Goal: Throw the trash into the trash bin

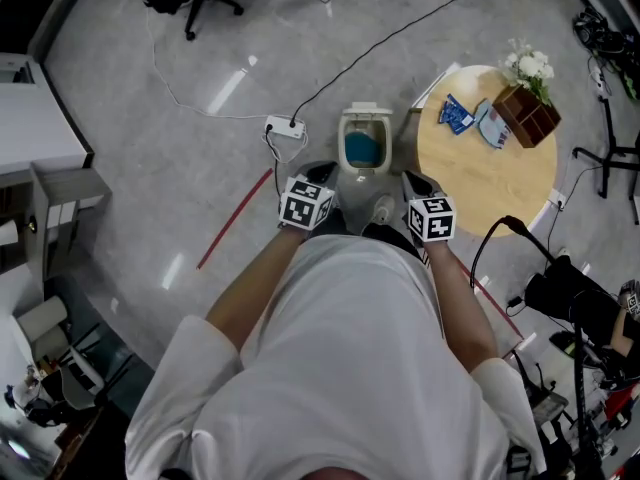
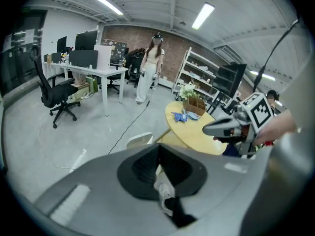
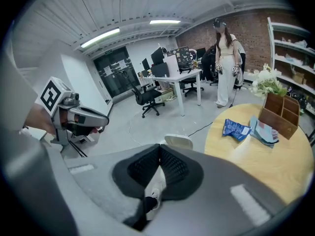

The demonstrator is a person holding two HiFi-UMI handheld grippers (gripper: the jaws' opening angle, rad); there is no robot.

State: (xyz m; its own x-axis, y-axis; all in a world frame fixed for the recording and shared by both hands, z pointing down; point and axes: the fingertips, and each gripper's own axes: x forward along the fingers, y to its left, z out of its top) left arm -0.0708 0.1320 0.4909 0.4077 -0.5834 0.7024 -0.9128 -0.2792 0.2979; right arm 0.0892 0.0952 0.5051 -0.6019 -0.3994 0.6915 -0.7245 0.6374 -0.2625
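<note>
1. White cloth shirt point(image 1: 340, 368) of the person fills the bottom of the head view and covers most of both arms and the floor beneath.
2. Left gripper point(image 2: 158, 149) has its dark ribbed jaws clenched together with nothing between them. Below the jaws, part of a pale shoe point(image 2: 165, 191) shows through the gap.
3. White plastic trash bin with a blue liner point(image 1: 363, 148) stands with its lid open on the grey floor point(image 1: 200, 168), just ahead of the person and between the two grippers. In both gripper views the grey gripper body hides all but a pale edge of it.
4. Right gripper point(image 3: 160, 149) also has its jaws pressed tight together and holds nothing.
5. Round pale wooden table point(image 1: 490, 183) stands right of the bin. On it a crumpled blue packet point(image 1: 457, 114) lies untouched, well apart from both grippers. Beside it are a paler blue-and-white wrapper point(image 1: 492, 125), too small to identify, and a brown wooden box with white flowers point(image 1: 527, 113).
</note>
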